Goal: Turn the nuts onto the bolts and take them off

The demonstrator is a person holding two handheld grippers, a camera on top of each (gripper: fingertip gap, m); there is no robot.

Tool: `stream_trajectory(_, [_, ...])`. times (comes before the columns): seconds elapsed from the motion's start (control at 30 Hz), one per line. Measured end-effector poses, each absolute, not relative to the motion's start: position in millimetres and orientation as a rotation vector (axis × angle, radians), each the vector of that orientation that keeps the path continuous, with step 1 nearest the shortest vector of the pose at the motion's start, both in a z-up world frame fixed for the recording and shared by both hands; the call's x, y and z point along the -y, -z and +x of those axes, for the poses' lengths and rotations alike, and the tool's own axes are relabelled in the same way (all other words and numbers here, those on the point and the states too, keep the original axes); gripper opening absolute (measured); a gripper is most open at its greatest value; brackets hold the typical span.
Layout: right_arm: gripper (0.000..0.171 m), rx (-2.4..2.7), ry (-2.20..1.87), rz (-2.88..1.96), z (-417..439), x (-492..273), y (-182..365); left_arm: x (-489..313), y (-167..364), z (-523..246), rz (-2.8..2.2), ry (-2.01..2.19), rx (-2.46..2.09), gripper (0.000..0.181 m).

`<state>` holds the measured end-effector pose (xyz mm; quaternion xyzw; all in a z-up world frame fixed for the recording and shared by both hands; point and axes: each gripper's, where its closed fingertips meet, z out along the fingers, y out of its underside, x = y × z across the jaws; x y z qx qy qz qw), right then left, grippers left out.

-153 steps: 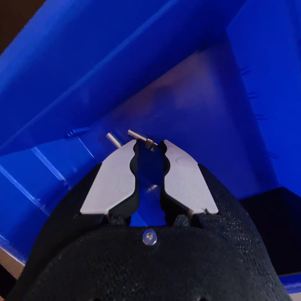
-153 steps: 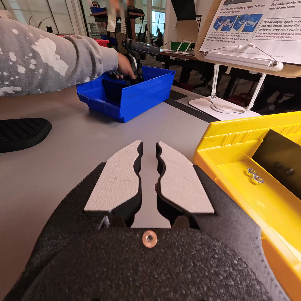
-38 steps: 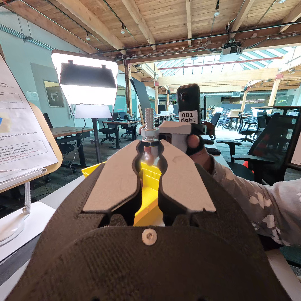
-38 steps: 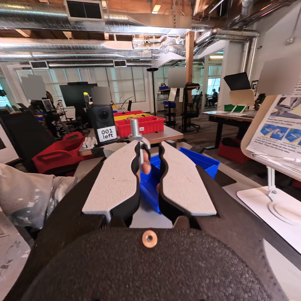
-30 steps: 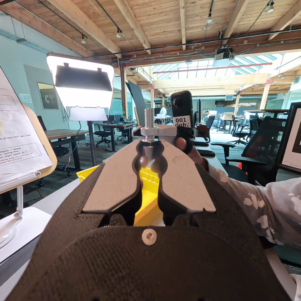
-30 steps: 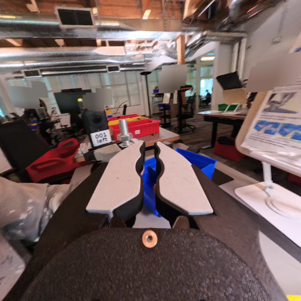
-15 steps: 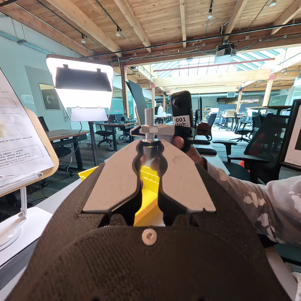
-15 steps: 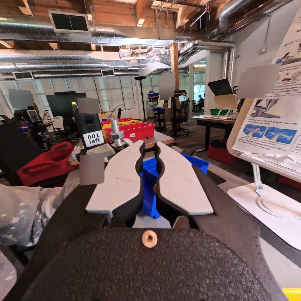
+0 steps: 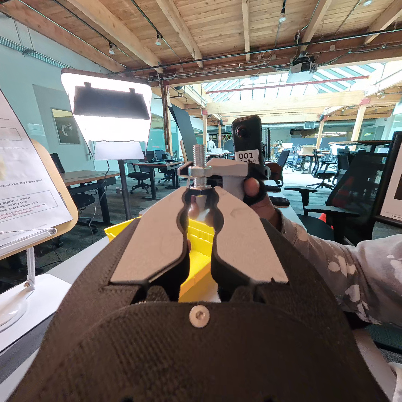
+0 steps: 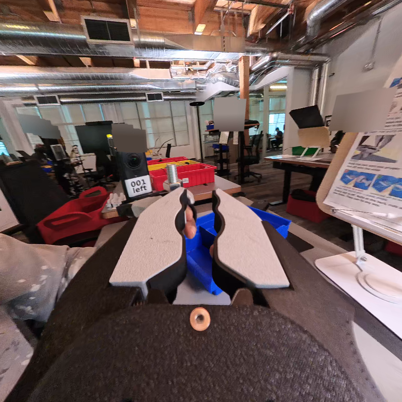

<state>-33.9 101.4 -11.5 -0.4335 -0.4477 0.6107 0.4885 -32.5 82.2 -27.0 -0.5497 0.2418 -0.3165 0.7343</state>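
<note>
Frame centre: left gripper (image 9: 200, 191) clamps the upright hex bolt (image 9: 199, 171) by its head; right gripper (image 10: 198, 193), parted, flanks the hex nut (image 9: 199, 172). A glancing bite could cam off.

Open-plan office workshop: desks (image 9: 91, 174), office chairs (image 9: 322, 171), exposed ducts (image 10: 108, 74).

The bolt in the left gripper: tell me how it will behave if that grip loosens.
The bolt looks like rigid steel, probably heavy for its size. Standing upright with only its head pinched in the left gripper, it would likely tip. Its round threaded shank would probably roll, though the nut may check that.
</note>
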Motion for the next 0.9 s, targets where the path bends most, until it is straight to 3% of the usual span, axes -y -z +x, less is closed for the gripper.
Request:
stream_trajectory(0.23, [0.032,1.136,-1.493,-1.028,-42,-85,13,-84,30,-29,-1.202,0.697,-0.527,0.018])
stream_trajectory(0.3, [0.013,1.045,-1.499,-1.077,-36,-103,11,-81,26,-33,-1.175,0.721,-0.515,0.018])
stream_trajectory(0.33, [0.013,1.02,-1.487,-1.075,-33,-110,10,-80,24,-33,-1.172,0.711,-0.513,0.018])
stream_trajectory(0.53, [0.032,1.121,-1.517,-1.028,-41,-83,10,-85,29,-32,-1.187,0.7,-0.499,0.018])
stream_trajectory(0.67, [0.036,1.117,-1.498,-1.044,-43,-86,13,-84,30,-28,-1.191,0.69,-0.507,0.018])
stream_trajectory(0.7, [0.034,1.107,-1.507,-1.052,-41,-89,12,-84,29,-30,-1.184,0.698,-0.498,0.018])
stream_trajectory(0.73, [0.015,1.051,-1.493,-1.081,-38,-99,10,-81,26,-31,-1.163,0.719,-0.503,0.018])
stream_trajectory(0.8, [0.011,0.99,-1.456,-1.081,-32,-112,7,-80,24,-31,-1.166,0.702,-0.505,0.018])
stream_trajectory(0.9, [0.027,1.043,-1.48,-1.056,-33,-101,6,-80,25,-30,-1.177,0.703,-0.503,0.018])
